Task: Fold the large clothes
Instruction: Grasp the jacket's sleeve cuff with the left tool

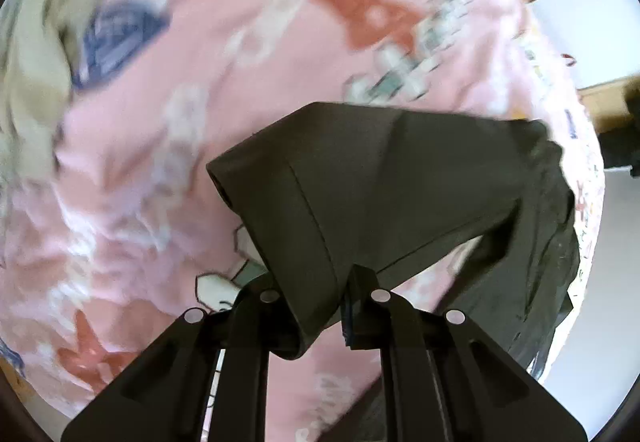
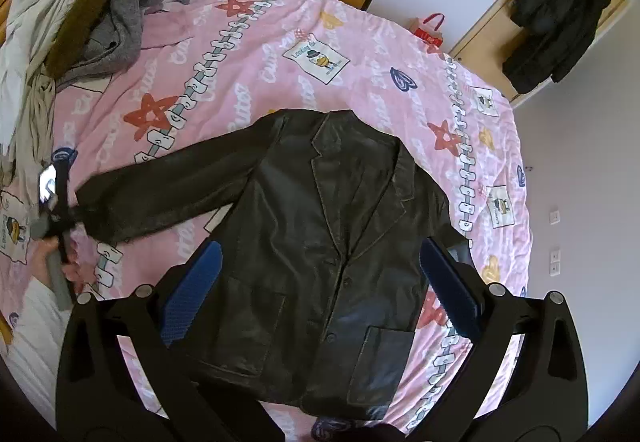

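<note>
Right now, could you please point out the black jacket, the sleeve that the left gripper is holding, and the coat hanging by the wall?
black jacket (image 2: 304, 242), right wrist view, on its front panel.
sleeve (image 1: 320, 182), left wrist view, on the cuff end above the left gripper (image 1: 316, 302).
hanging coat (image 2: 556, 22), right wrist view, on its body.

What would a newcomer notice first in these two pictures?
A black leather jacket lies front-up in the middle of a pink printed bedspread. The left tongs are shut on its sleeve cuff, lifted above the bed, while the right tongs hover open over the jacket. A pile of clothes sits at the far left.
</note>
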Available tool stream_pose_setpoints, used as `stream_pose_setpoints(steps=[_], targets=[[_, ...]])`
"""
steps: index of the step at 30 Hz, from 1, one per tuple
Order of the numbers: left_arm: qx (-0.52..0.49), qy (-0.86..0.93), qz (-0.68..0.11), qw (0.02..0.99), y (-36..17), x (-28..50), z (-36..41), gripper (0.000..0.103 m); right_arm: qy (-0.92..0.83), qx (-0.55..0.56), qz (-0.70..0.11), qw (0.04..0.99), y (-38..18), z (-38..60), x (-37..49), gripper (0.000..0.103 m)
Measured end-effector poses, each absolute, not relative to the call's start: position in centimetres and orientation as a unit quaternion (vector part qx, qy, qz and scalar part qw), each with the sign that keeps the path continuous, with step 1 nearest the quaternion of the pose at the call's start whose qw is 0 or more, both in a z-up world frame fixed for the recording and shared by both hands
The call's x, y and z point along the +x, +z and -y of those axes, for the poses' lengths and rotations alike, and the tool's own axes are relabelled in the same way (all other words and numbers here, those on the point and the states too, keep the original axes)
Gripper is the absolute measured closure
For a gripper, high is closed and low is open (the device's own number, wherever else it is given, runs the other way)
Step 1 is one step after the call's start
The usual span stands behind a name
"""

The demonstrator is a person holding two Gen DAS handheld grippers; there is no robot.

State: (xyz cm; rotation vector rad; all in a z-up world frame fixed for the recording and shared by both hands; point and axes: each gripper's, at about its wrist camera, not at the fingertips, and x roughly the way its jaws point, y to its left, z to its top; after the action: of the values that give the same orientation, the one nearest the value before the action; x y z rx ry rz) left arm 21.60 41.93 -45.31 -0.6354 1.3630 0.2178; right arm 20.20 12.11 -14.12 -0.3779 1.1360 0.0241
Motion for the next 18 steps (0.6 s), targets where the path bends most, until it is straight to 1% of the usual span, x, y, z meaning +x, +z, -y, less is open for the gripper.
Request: stream_pose_setpoints(steps=[2, 4, 5, 7, 10, 11, 14, 18], targets=[[-0.271, 0.098, -0.597, 0.749, -41.3, 22.3, -40.8, 0.092, 0.014, -0.176, -0.542, 0.822, -14.6, -11.0, 20.1, 0.006], [-0.259, 0.094, -0.582, 0.765, -38.0, 22.8, -41.2, 0.092, 0.016, -0.166, -0.547, 0.820, -15.1, -9.2, 20.2, 0.006], [-0.242, 0.092, -0.572, 0.778, -35.7, 23.4, -39.9, 0.092, 0.014, -0.165, -0.547, 0.820, -15.3, -8.5, 20.2, 0.006], [-0.217, 0.088, -0.558, 0.796, -32.8, 24.3, -38.3, 0.092, 0.003, -0.164, -0.547, 0.821, -16.0, -6.2, 20.5, 0.006], [-0.186, 0.071, -0.533, 0.823, -27.7, 26.2, -33.5, 0.092, -0.025, -0.143, -0.552, 0.821, -17.6, -0.7, 21.3, 0.006], [-0.170, 0.064, -0.523, 0.833, -25.8, 27.1, -30.9, 0.092, -0.032, -0.140, -0.552, 0.821, -18.2, 1.1, 21.5, 0.006], [-0.138, 0.048, -0.500, 0.854, -22.4, 29.4, -23.1, 0.092, -0.058, -0.139, -0.552, 0.820, -21.2, 7.8, 22.4, 0.006], [-0.112, 0.017, -0.476, 0.872, -20.2, 31.8, -11.6, 0.092, -0.091, -0.117, -0.553, 0.820, -26.5, 19.1, 24.2, 0.006]])
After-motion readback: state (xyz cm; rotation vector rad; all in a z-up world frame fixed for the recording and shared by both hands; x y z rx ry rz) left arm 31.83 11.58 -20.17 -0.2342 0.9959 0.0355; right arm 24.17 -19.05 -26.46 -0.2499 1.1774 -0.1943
